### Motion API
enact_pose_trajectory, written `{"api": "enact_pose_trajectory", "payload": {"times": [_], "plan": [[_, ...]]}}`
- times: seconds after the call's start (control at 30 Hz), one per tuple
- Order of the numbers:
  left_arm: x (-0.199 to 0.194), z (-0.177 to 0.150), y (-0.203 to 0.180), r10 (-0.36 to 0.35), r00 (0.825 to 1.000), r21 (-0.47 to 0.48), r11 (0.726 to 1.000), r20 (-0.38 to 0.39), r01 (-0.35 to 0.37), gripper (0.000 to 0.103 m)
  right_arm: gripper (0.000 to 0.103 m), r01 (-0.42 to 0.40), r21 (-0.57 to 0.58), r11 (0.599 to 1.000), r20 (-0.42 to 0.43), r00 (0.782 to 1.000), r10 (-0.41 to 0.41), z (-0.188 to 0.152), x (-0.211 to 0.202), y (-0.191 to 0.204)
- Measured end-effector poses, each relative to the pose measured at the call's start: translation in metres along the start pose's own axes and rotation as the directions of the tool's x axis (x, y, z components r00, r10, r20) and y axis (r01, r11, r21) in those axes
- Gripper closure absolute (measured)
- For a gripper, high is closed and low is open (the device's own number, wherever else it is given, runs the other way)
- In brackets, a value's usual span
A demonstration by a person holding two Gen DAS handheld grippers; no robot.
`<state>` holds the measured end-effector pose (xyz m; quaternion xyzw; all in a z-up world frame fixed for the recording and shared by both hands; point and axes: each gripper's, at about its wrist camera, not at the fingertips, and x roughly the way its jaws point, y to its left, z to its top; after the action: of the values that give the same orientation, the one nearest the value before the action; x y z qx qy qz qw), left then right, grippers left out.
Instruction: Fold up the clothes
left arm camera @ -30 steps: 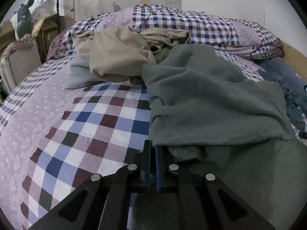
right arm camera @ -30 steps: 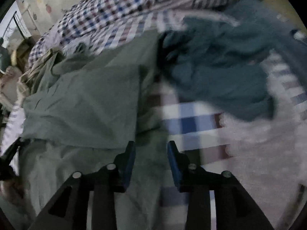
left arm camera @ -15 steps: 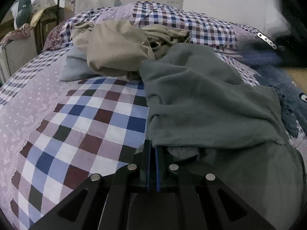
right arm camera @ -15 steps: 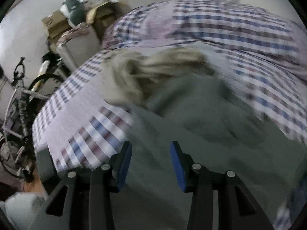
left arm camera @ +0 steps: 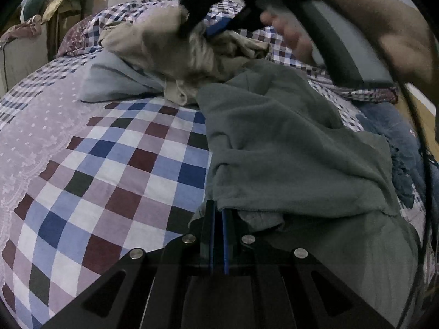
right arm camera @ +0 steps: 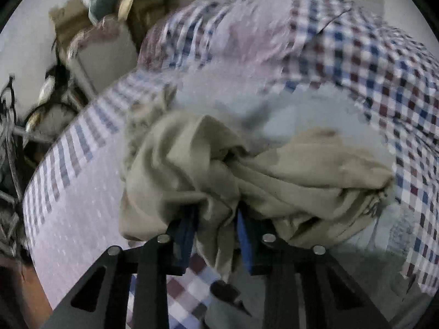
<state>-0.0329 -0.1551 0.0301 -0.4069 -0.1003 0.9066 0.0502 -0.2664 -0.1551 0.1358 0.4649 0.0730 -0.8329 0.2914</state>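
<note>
While the grey-green garment [left arm camera: 288,148] lies spread over the right half of the bed [left arm camera: 115,170], its near hem sits at the bed's near edge, where the left gripper [left arm camera: 218,219] has its two blue-padded fingers pressed together; grey cloth bunches against its right side, but whether any fabric is caught between the pads cannot be told. A fold of the garment doubles back over its lower layer just beyond the fingers.

Beyond it, toward the far side of the bed, the beige garment [right arm camera: 219,170] sits in a crumpled heap, touching the grey-green garment's far edge. The right gripper [right arm camera: 216,230] is in this heap with its fingers spread apart and a hanging fold of beige cloth between them; the pads do not look closed on it. In the left wrist view the same gripper [left arm camera: 203,31] comes down from above onto the beige heap, held by a hand [left arm camera: 356,19] at the upper right.

A pale blue garment [left arm camera: 115,82] lies flat under the left of the beige heap. A dark blue garment [left arm camera: 397,148] lies at the bed's right edge, partly under the grey-green one. The bed cover is a check of blue, maroon and white with a pink dotted panel on the left. A checked pillow [right arm camera: 343,54] lies at the far end, and furniture with clutter [right arm camera: 90,27] stands beyond the bed's left side, blurred.
</note>
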Motion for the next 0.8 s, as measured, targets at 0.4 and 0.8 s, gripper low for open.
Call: {"api": "enact_pose_trajectory", "payload": {"times": [0.4,0.8], "plan": [[-0.002,-0.001,0.000,0.003,1.000,-0.001,1.000,0.008,-0.003,0.100,0.055,-0.047,-0.163,0.985,-0.286,0.958,-0.001,-0.064,-0.002,-0.014],[-0.003,-0.001,0.000,0.016,1.000,0.014,1.000,0.015,-0.016,0.100,0.099,0.002,-0.240,0.971,-0.212,0.976,-0.054,-0.086,-0.028,-0.015]]}}
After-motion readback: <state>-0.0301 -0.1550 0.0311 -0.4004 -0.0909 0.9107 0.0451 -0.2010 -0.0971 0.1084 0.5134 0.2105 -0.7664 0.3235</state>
